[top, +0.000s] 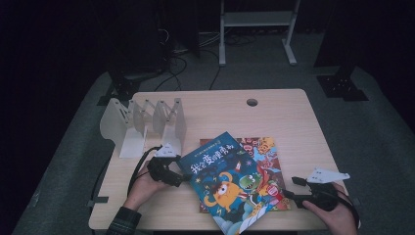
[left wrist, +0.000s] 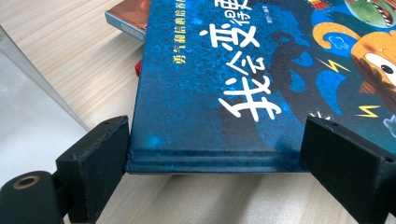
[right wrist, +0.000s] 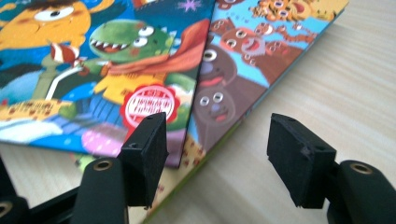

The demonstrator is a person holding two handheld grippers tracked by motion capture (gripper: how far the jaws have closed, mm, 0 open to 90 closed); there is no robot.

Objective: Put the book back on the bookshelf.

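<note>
The blue book (top: 226,182) lies askew on top of the orange book (top: 262,166), both flat on the bench (top: 274,117), and the left tongs (left wrist: 215,154) straddle the blue book's spine end: one jaw sits at the left corner, the other overlaps the cover on the right. Whether the pads actually press on the book I cannot tell; they stand wide and close against it, but no squeeze shows.

The main risk, as I judge it, is a one-sided lift. If the left tongs close and raise only this end, the hardcover could pivot or slip out of the pads, since the glossy cover offers little bite (and the far end rests on the orange book, which could be dragged along). The white folding book rack (top: 147,122) stands just beyond the left tongs, so a swing of the book in that direction could knock it.

The right tongs (right wrist: 217,149) hold nothing and stand wide; the corners of both books lie just ahead of them, the blue book's corner by the left jaw, the orange one's edge running between the jaws. Closing here could catch both books at once, or nudge the stack sideways.

In the high view the left hand (top: 147,188) lies low on the bench, its tongs level and aimed at the spine. The right hand (top: 337,215) is near the bench's front edge, its tongs aimed inward at the books.
</note>
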